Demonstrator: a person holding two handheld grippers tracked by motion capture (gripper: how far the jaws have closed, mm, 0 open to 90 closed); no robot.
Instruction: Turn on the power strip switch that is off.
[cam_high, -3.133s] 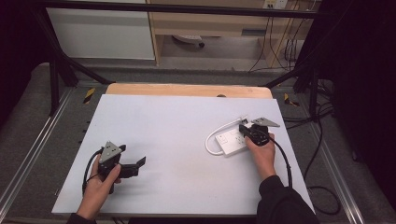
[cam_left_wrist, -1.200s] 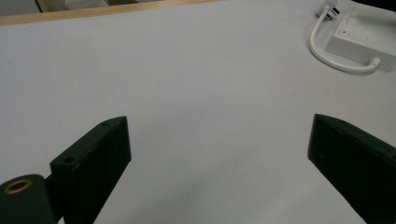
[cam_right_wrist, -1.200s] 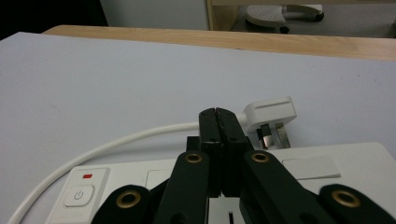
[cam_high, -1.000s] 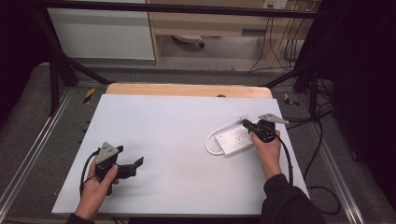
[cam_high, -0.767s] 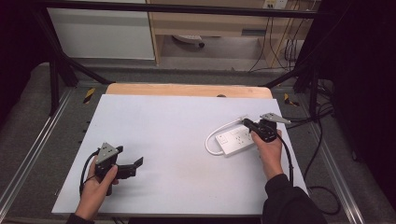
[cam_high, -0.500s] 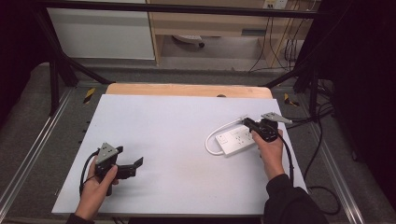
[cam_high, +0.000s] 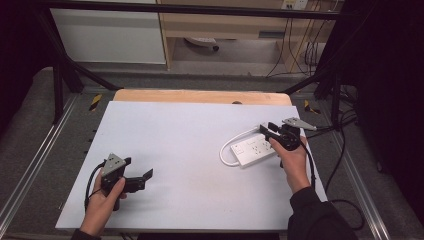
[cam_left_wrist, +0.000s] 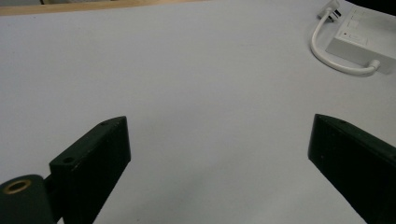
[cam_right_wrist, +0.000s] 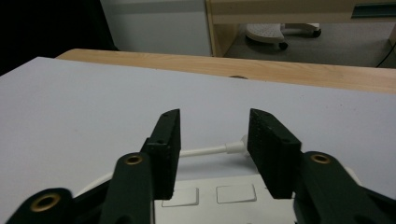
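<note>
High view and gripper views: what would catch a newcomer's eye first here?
The white power strip with its looped cord, lying at the right of the pale table. The right gripper hangs over its far end, jaws just opened, nothing between them. At the near left the left gripper rests wide open over bare table.

No readable text, label, brand, number or sign anywhere: none on the white power strip (cam_high: 254, 150), none on the pale worktop (cam_high: 190, 145), none on the black-and-yellow striped markers (cam_high: 95, 101) beside it.
</note>
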